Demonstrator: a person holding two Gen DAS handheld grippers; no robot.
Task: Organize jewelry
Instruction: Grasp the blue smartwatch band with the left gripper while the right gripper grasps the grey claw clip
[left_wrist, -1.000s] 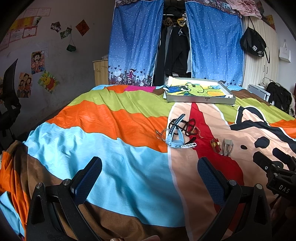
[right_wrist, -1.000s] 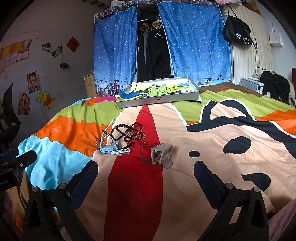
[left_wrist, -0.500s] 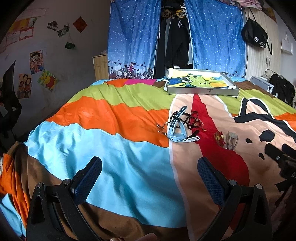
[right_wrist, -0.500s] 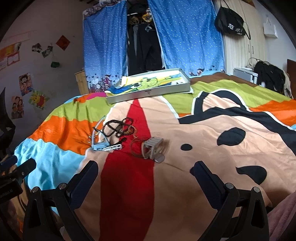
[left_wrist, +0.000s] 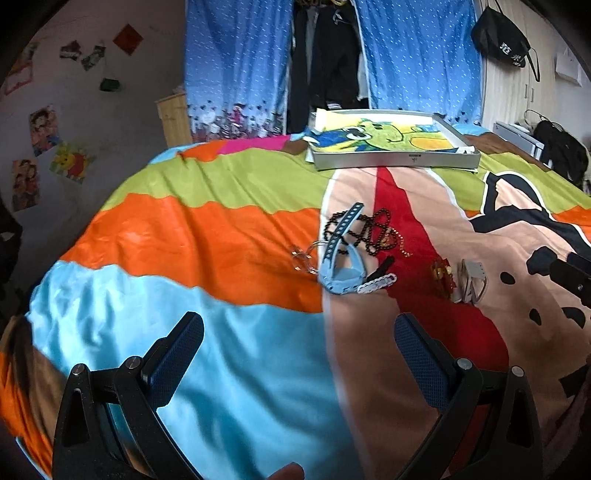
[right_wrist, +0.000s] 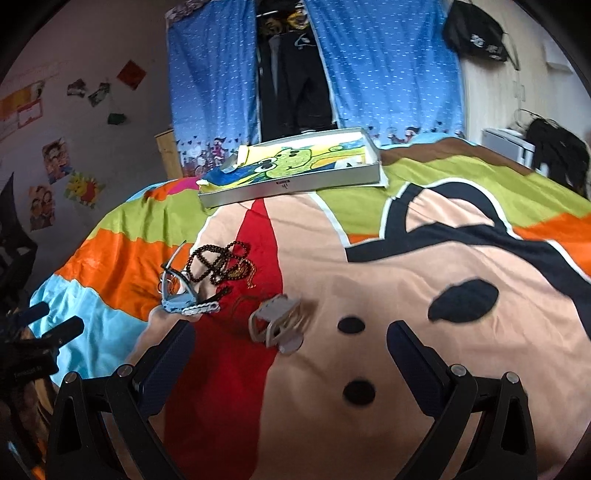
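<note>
Right wrist view: both grippers hung spread and empty over the bed, the approach to the jewelry only just in hand.

The right gripper (right_wrist: 286, 347), its jaws wide apart with nothing between them, pointed at the beige ridged hair claw clip (right_wrist: 275, 321) lying just beyond its fingertips on the striped cartoon bedspread (right_wrist: 424, 280). Left and farther lay the dark brown bead necklace (right_wrist: 219, 260), touching the pale blue perforated strap (right_wrist: 173, 299), with a white chain-link clip (right_wrist: 201, 308) at its near end. The left gripper (left_wrist: 297, 341) was equally wide and empty, well short of that cluster. The shallow grey cardboard box with a cartoon picture (right_wrist: 291, 182) sat at the far end, probably the destination. The next move seemingly called for lowering the right jaws around the claw clip and closing.
</note>
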